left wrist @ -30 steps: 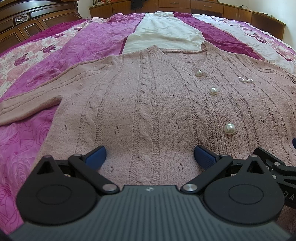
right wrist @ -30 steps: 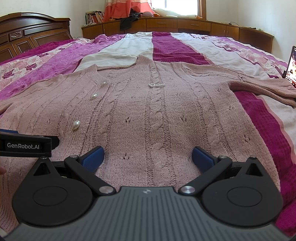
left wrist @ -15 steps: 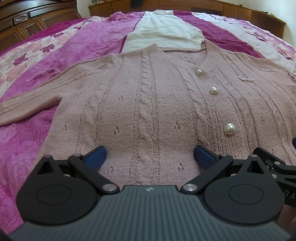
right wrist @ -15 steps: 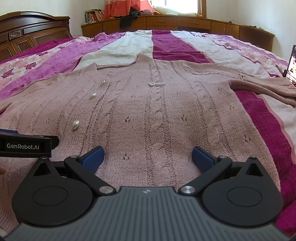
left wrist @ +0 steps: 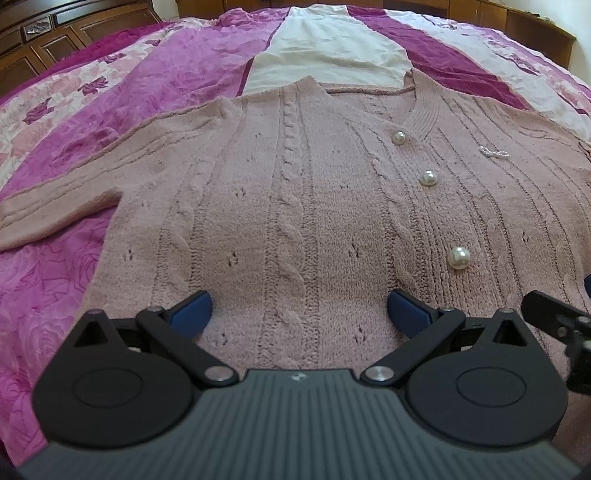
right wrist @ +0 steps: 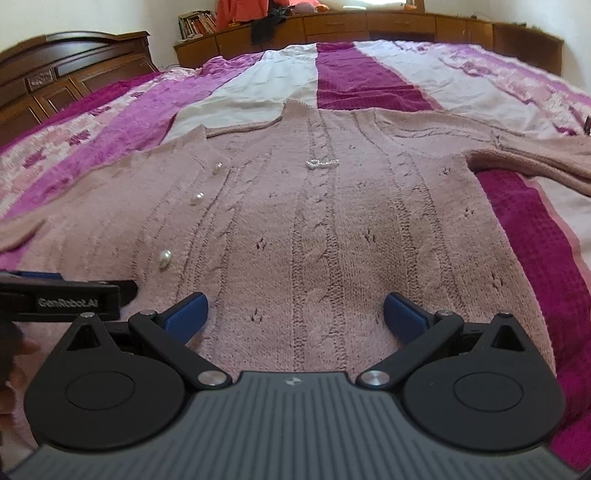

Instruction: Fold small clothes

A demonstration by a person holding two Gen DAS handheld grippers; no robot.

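Note:
A dusty-pink cable-knit cardigan (left wrist: 295, 192) (right wrist: 332, 229) with pearl buttons (left wrist: 459, 257) lies flat, front up, on the bed, both sleeves spread out sideways. My left gripper (left wrist: 299, 308) hovers open over the hem on the cardigan's left half, blue pads wide apart and nothing between them. My right gripper (right wrist: 293, 312) stands open over the hem on the right half, also holding nothing. The left sleeve (left wrist: 55, 206) ends at the left edge; the right sleeve (right wrist: 535, 158) runs off to the right.
The bed cover (left wrist: 166, 74) is striped magenta, pink and white. A dark wooden headboard (right wrist: 74, 70) stands at the far left and low wooden cabinets (right wrist: 406, 26) line the far wall. The left tool's side (right wrist: 66, 301) shows in the right wrist view.
Both grippers have tipped slightly forward and down over the hem; the cardigan has not moved and both stay open.

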